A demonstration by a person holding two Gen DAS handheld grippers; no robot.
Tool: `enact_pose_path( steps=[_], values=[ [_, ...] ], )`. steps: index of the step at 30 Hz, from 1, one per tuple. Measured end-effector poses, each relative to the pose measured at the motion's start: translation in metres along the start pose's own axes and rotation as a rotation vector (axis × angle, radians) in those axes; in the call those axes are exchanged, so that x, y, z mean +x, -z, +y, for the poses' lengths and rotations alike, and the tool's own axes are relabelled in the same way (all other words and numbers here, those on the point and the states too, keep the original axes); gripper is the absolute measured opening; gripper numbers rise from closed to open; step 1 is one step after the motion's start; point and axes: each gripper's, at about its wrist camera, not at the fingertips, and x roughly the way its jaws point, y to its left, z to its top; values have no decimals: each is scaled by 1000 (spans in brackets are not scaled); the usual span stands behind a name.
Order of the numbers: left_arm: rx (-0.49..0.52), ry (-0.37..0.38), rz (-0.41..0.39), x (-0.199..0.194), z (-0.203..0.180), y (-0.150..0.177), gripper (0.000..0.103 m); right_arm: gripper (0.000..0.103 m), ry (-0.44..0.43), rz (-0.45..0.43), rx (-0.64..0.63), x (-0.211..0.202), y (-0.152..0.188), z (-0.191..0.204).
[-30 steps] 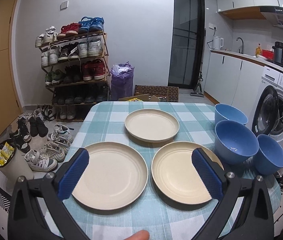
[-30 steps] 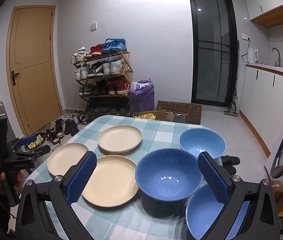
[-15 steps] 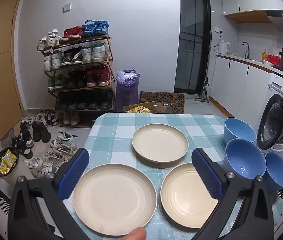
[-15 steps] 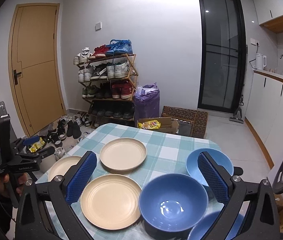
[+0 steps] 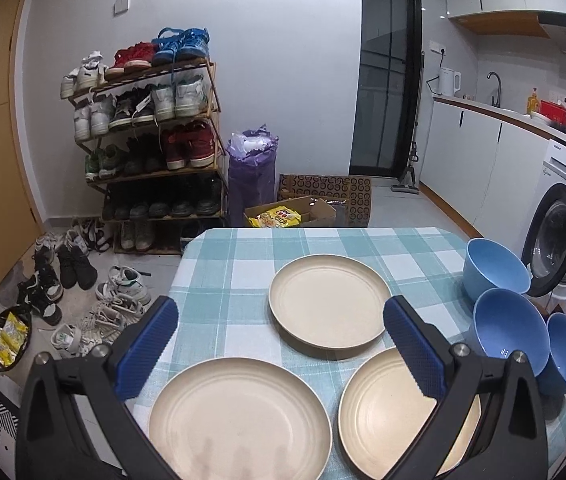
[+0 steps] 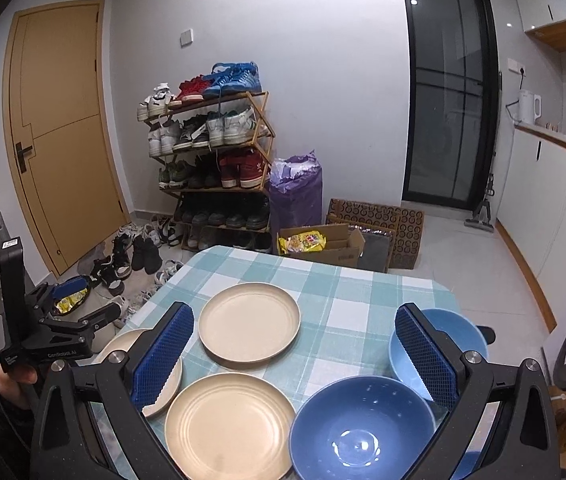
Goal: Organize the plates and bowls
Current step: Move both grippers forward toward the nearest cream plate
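Note:
Three cream plates lie on the checked tablecloth (image 5: 239,264): a far plate (image 5: 329,306), a near-left plate (image 5: 239,420) and a near-right plate (image 5: 383,416). Three blue bowls (image 5: 509,330) cluster at the table's right edge. My left gripper (image 5: 278,310) hovers open above the near plates, holding nothing. In the right wrist view, my right gripper (image 6: 294,314) is open over the near plate (image 6: 229,426) and the dark blue bowl (image 6: 363,428). Its right finger covers part of a lighter bowl (image 6: 463,334). The left gripper (image 6: 97,298) shows at the table's left side, held by a hand.
A shoe rack (image 5: 151,144) stands against the far wall, with loose shoes (image 5: 119,284) on the floor left of the table. A purple bag (image 5: 251,172) and a cardboard box (image 5: 295,212) sit beyond the far edge. A washing machine (image 5: 563,240) is close on the right.
Both grippers have drawn back and tilted up, so the plates and bowls sit lower in each view. Both stay open and nothing on the table has moved.

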Motion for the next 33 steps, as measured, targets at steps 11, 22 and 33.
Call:
enact_pose_path(
  steps=[11,22,33],
  values=[
    [-6,-10,48,42,2,-6,103,103,-5,72,36,71,-1,2],
    [-28,-27,97,83,10,-11,103,103,21,132,69,130,-12,8],
    [-34,-42,162,133,18,-2,103,103,62,246,130,203,4,-1]
  ],
)
